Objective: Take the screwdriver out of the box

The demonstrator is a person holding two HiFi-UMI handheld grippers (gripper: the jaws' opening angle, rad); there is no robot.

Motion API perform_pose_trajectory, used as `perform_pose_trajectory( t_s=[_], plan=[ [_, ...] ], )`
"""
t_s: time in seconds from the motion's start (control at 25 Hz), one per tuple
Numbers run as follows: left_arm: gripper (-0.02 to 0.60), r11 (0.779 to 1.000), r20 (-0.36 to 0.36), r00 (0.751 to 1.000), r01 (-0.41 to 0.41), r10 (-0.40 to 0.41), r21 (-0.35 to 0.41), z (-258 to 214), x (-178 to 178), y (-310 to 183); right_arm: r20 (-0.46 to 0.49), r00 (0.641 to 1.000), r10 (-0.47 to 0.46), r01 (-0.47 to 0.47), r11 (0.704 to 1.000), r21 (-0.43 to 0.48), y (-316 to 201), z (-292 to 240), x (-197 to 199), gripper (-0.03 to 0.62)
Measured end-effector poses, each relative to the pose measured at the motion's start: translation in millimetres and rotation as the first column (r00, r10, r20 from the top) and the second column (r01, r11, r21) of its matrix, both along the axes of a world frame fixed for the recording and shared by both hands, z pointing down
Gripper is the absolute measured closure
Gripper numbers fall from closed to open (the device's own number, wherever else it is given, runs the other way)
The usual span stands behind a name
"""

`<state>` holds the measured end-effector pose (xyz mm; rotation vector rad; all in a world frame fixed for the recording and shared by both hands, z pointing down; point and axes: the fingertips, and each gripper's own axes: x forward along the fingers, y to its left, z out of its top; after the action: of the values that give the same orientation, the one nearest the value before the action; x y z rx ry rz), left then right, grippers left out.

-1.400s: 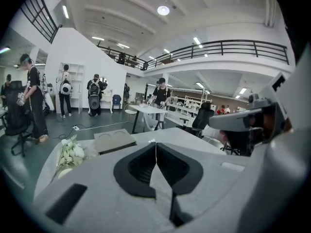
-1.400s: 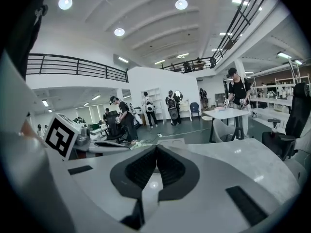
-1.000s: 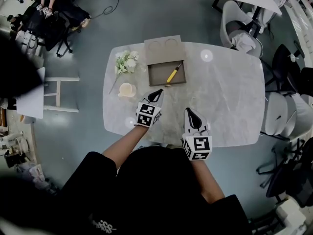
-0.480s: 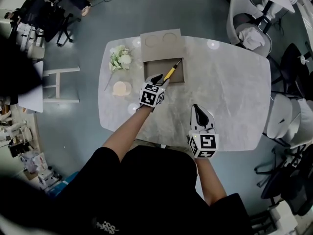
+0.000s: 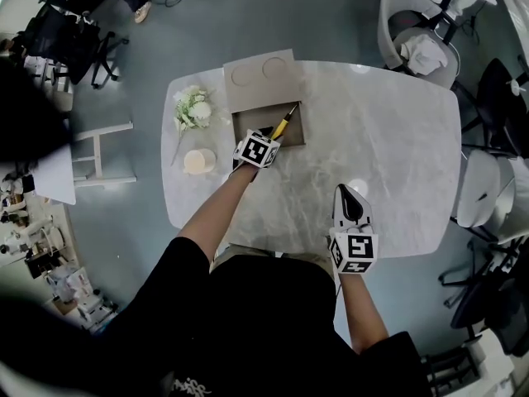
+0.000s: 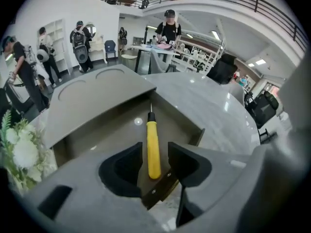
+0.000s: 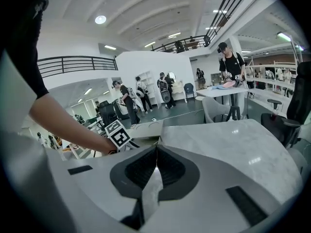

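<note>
A brown box [image 5: 248, 127] lies open on the marble table [image 5: 380, 139], its lid [image 5: 260, 79] folded back on the far side. In it lies a yellow-handled screwdriver [image 5: 283, 123], tip toward the far corner. My left gripper [image 5: 269, 133] points steeply down into the box at its near edge. Its jaws are opening, and the yellow handle [image 6: 152, 132] lies between the pads [image 6: 127, 165] with a gap on each side. My right gripper [image 5: 348, 191] hovers over the table's near right part, shut and empty; its tips [image 7: 156, 147] meet.
A white flower bunch [image 5: 192, 107] and a round cream cup [image 5: 198, 161] sit left of the box. Chairs [image 5: 412, 33] stand beyond the table's far right; a white stool [image 5: 106, 150] is on the left. People stand in the background.
My left gripper moved forward and down to the box, and its jaws went from shut to open around the screwdriver handle. The right gripper drifted right, nearer the table's near edge.
</note>
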<state>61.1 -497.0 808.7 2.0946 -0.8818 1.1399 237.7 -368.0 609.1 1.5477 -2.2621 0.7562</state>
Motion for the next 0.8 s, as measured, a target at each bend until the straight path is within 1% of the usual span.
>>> perform_pose_trajectory(
  t_s=[0.08, 0.2, 0.32, 0.4, 0.48, 0.52, 0.56, 0.6, 0.72, 0.8],
  plan=[
    [0.411, 0.998, 0.037, 0.998, -0.056, 0.056, -0.003, 7, 1, -1, -0.014, 1.0, 0.011, -0.012, 1.0, -0.009, 1, 5, 8, 0.582],
    [0.41, 0.995, 0.044, 0.995, -0.095, 0.095, 0.013, 14, 7, -5, -0.029, 0.999, 0.032, -0.033, 0.999, -0.022, 3, 10, 21, 0.582],
    [0.413, 0.995, 0.065, 0.993, -0.103, 0.103, 0.002, 22, 5, -6, -0.04, 0.998, 0.047, -0.048, 0.998, -0.031, 7, 14, 29, 0.582],
    [0.43, 0.993, 0.082, 0.99, -0.116, 0.115, 0.006, 25, 3, -7, -0.045, 0.997, 0.057, -0.058, 0.998, -0.033, 8, 15, 33, 0.582],
    [0.43, 0.992, 0.095, 0.988, -0.127, 0.125, 0.013, 26, 2, -8, -0.045, 0.997, 0.067, -0.069, 0.997, -0.033, 9, 16, 38, 0.582],
    [0.437, 0.991, 0.101, 0.986, -0.131, 0.129, 0.013, 27, 2, -7, -0.044, 0.996, 0.072, -0.074, 0.997, -0.034, 10, 16, 40, 0.582],
    [0.478, 0.991, 0.109, 0.985, -0.135, 0.133, 0.014, 29, 1, -6, -0.043, 0.996, 0.077, -0.079, 0.996, -0.035, 12, 16, 41, 0.582],
    [0.482, 0.99, 0.115, 0.984, -0.137, 0.134, 0.015, 31, -1, -5, -0.043, 0.996, 0.081, -0.083, 0.996, -0.034, 14, 14, 41, 0.582],
    [0.489, 0.994, 0.12, 0.987, -0.113, 0.11, 0.013, 27, -5, -4, -0.045, 0.995, 0.089, -0.09, 0.996, -0.019, 18, 8, 44, 0.582],
    [0.491, 0.993, 0.128, 0.986, -0.114, 0.11, 0.017, 26, -8, -2, -0.05, 0.994, 0.096, -0.097, 0.995, -0.013, 21, 5, 48, 0.582]
  ],
)
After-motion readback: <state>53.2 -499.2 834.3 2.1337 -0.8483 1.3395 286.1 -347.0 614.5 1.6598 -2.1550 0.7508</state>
